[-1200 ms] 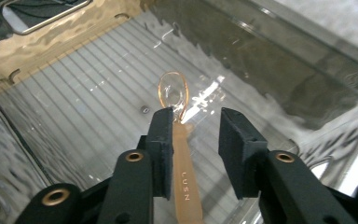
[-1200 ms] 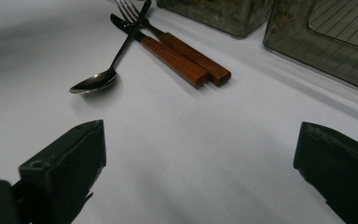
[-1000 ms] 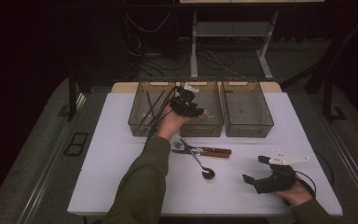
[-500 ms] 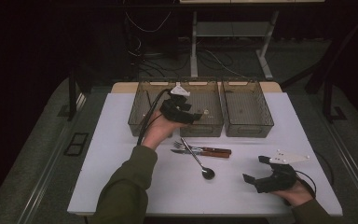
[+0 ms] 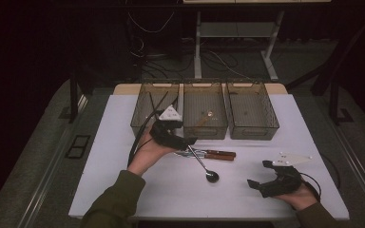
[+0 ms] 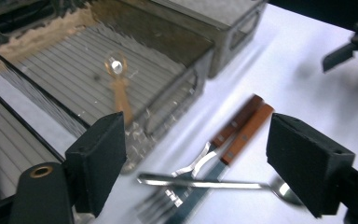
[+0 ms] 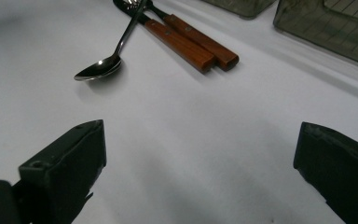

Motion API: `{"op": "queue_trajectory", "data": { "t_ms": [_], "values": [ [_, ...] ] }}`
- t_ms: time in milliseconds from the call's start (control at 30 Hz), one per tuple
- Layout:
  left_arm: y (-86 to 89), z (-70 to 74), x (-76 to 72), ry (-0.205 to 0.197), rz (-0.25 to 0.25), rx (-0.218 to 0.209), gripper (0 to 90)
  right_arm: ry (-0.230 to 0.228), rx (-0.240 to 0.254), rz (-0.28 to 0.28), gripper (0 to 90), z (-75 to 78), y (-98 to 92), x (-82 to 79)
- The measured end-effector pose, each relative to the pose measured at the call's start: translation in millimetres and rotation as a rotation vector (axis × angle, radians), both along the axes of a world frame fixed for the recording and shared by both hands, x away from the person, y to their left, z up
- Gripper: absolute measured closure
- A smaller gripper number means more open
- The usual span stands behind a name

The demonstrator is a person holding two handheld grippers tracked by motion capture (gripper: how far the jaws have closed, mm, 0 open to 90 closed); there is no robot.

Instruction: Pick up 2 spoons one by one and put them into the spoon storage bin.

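Three pieces of cutlery lay crossed on the white table (image 5: 123, 190) before the smoked plastic bins (image 5: 204, 116): a polished steel spoon (image 6: 223, 185), a wooden-handled fork (image 6: 200, 163) and a wooden-handled knife (image 6: 242, 140). The left gripper (image 6: 196, 168) hovered over them, its jaws just widened and holding nothing; the right gripper (image 7: 200, 172) gaped empty. The spoon looked light, stiff and slippery, likely best pinched mid-stem.
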State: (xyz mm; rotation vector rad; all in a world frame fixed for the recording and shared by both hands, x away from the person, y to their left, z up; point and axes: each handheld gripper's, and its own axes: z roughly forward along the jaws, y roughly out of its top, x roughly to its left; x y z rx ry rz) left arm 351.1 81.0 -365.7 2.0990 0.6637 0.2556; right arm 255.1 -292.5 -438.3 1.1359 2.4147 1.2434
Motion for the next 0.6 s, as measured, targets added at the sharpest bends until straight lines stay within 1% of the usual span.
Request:
{"op": "queue_trajectory", "data": {
  "t_ms": [33,67,100,133,167,233,333,433,533,600],
  "values": [
    [2.5,-1.9,-4.1,-0.004,0.000,0.001,18.4,0.015,0.004,0.001,4.1,0.6,0.5,-0.9],
    [5.1,-4.1,-8.0,-0.007,0.001,0.002,17.9,0.003,0.000,0.007,4.1,0.7,0.3,0.1],
    [8.3,-6.7,-11.6,-0.014,0.001,0.000,17.2,0.004,-0.002,0.008,4.1,0.9,0.6,0.2],
    [11.6,-9.2,-15.4,-0.013,0.003,-0.005,16.7,0.013,0.000,0.009,4.1,1.2,1.2,-0.4],
    [14.8,-12.6,-19.0,-0.014,0.005,-0.018,15.9,0.003,-0.002,0.008,4.1,1.1,1.2,0.3],
    [22.2,-18.6,-26.1,-0.018,0.002,-0.018,14.5,0.007,-0.001,0.010,4.3,1.4,1.6,0.1],
    [33.7,-27.9,-35.9,-0.016,0.013,-0.038,13.5,0.015,-0.002,0.011,5.5,1.7,2.0,0.1],
    [43.8,-33.8,-44.7,-0.021,0.022,-0.040,12.4,0.021,0.000,0.016,6.5,1.8,2.4,0.2],
    [53.1,-39.1,-53.6,-0.025,0.034,-0.051,9.9,0.028,0.005,0.019,7.1,1.8,3.3,0.1],
    [59.4,-43.3,-57.8,-0.023,0.043,-0.055,8.1,0.033,0.008,0.027,11.6,2.5,3.6,-1.0]
  ]
}}
